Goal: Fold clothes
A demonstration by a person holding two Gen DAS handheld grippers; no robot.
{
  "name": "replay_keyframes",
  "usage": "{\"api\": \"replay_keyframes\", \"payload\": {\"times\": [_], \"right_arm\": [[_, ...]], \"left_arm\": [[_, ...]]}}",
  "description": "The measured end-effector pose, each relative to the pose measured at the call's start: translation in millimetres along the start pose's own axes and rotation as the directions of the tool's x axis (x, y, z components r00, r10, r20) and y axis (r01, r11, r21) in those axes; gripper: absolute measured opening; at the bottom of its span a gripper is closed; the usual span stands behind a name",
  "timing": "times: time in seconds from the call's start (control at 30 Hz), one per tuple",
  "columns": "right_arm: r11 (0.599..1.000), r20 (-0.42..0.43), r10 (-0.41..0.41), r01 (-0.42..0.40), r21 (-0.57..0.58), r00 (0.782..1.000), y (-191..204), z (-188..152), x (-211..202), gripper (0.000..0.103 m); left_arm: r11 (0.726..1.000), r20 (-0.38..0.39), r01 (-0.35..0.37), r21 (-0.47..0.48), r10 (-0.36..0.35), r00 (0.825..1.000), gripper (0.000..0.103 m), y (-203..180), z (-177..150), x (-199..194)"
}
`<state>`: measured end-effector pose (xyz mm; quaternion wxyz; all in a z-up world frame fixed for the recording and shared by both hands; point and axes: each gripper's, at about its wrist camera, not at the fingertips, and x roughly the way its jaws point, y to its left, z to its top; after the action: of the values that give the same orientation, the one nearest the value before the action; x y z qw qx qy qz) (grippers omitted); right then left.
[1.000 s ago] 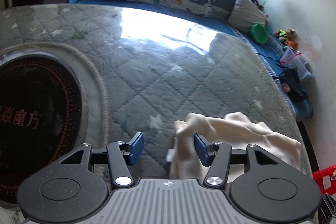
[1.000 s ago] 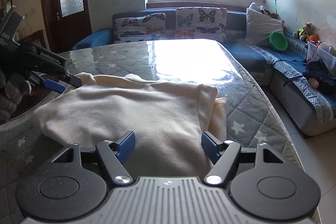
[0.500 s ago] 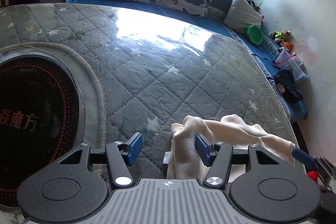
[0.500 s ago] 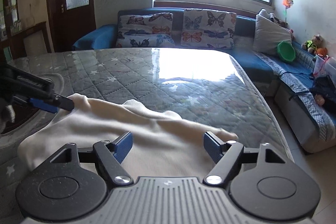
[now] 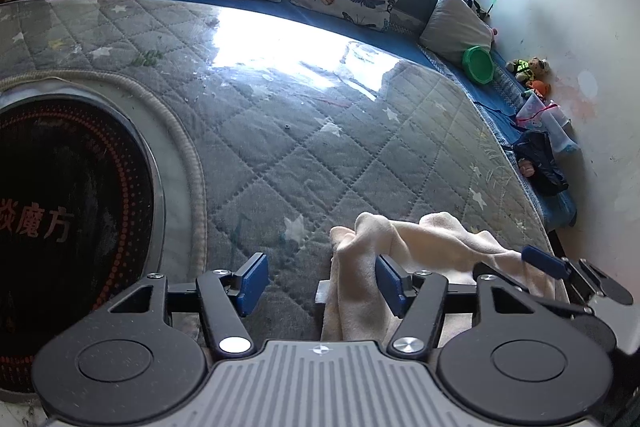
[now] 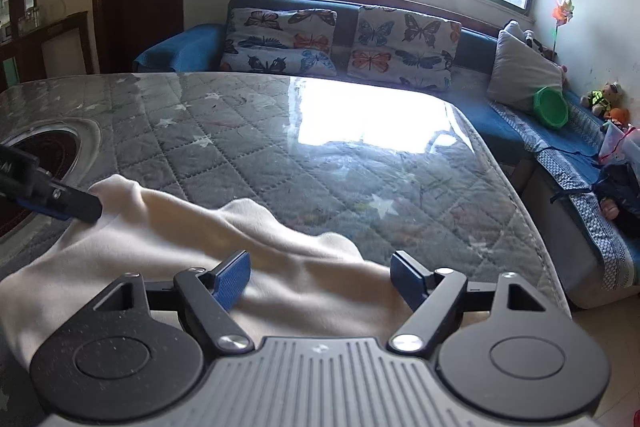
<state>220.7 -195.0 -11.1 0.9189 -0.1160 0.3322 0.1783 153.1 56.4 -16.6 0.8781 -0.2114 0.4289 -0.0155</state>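
A cream garment (image 5: 432, 243) lies rumpled at the near right of the quilted table (image 5: 320, 131). My left gripper (image 5: 322, 277) is open, and the garment's left edge hangs between its fingers, close to the right pad. A blue pad (image 5: 546, 264) of the right gripper pokes in over the cloth at the right. In the right wrist view the garment (image 6: 160, 247) spreads under my right gripper (image 6: 320, 277), which is open above it. The left gripper's fingers (image 6: 76, 205) touch the cloth's far left corner.
A round black cooktop (image 5: 60, 207) is set into the table at the left. A blue sofa (image 6: 500, 131) with butterfly cushions (image 6: 280, 43) wraps the far and right sides and holds a green bowl (image 6: 552, 107), toys and dark clothes. The table's right edge (image 6: 532, 235) drops to the floor.
Both grippers have drawn back toward the near edge. The garment has been pulled along and now lies lower and more bunched. The right gripper's pad has come into the left wrist view.
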Motion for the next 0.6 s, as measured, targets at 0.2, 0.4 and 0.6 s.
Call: {"api": "replay_keyframes", "payload": {"times": [0.2, 0.4, 0.6], "right_arm": [[1.0, -0.026, -0.014, 0.014, -0.009, 1.0, 3, 8, 17, 0.08], [1.0, -0.024, -0.012, 0.012, 0.007, 1.0, -2, 12, 17, 0.082], [1.0, -0.021, -0.009, 0.01, 0.024, 1.0, -7, 16, 17, 0.083]], "left_arm": [[1.0, -0.008, 0.011, 0.009, -0.011, 1.0, 0.064, 0, -7, -3], [1.0, -0.005, 0.011, 0.025, -0.011, 1.0, 0.066, -3, -13, -5], [0.999, -0.008, 0.002, 0.034, -0.002, 1.0, 0.067, -5, -14, -7]]}}
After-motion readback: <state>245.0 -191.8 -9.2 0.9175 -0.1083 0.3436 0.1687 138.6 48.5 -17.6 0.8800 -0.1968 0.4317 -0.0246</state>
